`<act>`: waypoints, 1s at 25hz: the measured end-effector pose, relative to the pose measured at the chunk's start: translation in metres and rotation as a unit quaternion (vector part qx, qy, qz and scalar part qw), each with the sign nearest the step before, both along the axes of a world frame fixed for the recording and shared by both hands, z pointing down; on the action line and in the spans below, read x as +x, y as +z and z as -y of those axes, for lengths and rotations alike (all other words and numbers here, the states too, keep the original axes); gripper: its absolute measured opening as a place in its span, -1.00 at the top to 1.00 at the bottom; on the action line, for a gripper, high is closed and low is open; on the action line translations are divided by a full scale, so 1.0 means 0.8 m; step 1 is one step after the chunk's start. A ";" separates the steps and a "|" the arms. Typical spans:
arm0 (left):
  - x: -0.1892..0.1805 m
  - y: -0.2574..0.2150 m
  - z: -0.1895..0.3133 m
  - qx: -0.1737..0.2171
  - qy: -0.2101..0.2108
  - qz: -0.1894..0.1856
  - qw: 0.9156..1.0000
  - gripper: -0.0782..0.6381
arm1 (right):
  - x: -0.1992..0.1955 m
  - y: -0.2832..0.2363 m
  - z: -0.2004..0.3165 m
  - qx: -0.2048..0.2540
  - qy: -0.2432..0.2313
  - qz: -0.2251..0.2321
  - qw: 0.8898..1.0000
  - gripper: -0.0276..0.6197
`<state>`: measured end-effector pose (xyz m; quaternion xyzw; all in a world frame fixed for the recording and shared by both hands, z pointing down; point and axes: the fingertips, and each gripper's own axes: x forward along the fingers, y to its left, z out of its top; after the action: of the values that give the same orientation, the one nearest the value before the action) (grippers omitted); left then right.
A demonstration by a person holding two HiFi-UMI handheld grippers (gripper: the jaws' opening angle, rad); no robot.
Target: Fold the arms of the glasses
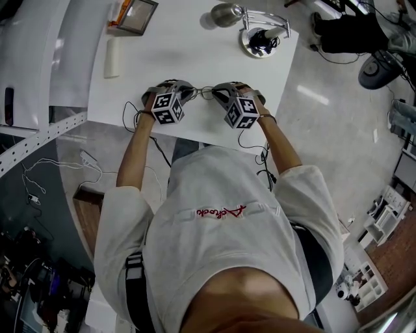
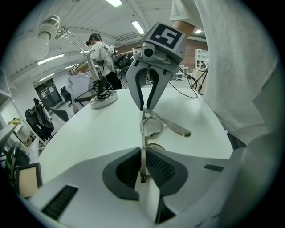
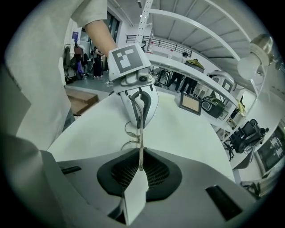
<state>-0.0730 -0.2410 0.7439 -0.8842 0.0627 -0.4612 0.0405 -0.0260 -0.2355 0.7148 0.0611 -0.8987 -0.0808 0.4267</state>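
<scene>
an open workshop with ceiling strip lights and desks behind; in front, a white tabletop (image 1: 130, 97) with a silver desk lamp (image 1: 260, 36) near its far right corner and a small picture frame (image 1: 136, 14) at its far left edge.

the thin wire-framed metal glasses (image 1: 203, 92) are held just above the tabletop, close to its near edge and about midway along it, strung between the two tools. the left tongs (image 2: 143, 171) are pressed together on the thin metal at one end of the frame, and the right tongs (image 3: 141, 162) are pinched on the other end. whether each bite sits on the hinge or on the arm itself i cannot tell. one slender temple arm (image 2: 173, 128) sticks out sideways near the right tongs, so it looks not yet folded.

these glasses should be very light, springy in the wire and easily bent, with lenses that would scratch or smear. the smooth metal may slip in the pads. best to hold the frame near a hinge with a light pinch and push the arm in along its hinge's swing, not across it.

both forearms reach forward, and the tools point inward, tip to tip.
</scene>
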 end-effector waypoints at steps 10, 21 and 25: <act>-0.017 -0.018 -0.001 0.001 -0.046 -0.035 0.998 0.59 | -0.012 0.009 0.002 -0.015 -0.011 -0.039 0.999 0.76; -0.088 -0.051 -0.007 0.026 -0.182 -0.077 0.980 0.59 | -0.020 0.027 0.000 -0.013 -0.027 -0.074 0.997 0.77; -0.093 -0.062 -0.005 0.032 -0.214 -0.097 0.971 0.59 | -0.023 0.029 0.001 -0.006 -0.029 -0.081 0.996 0.77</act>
<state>-0.1477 -0.2366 0.6946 -0.8887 0.2689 -0.3694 -0.0376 -0.0441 -0.2364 0.7378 0.0262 -0.8630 -0.0926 0.4960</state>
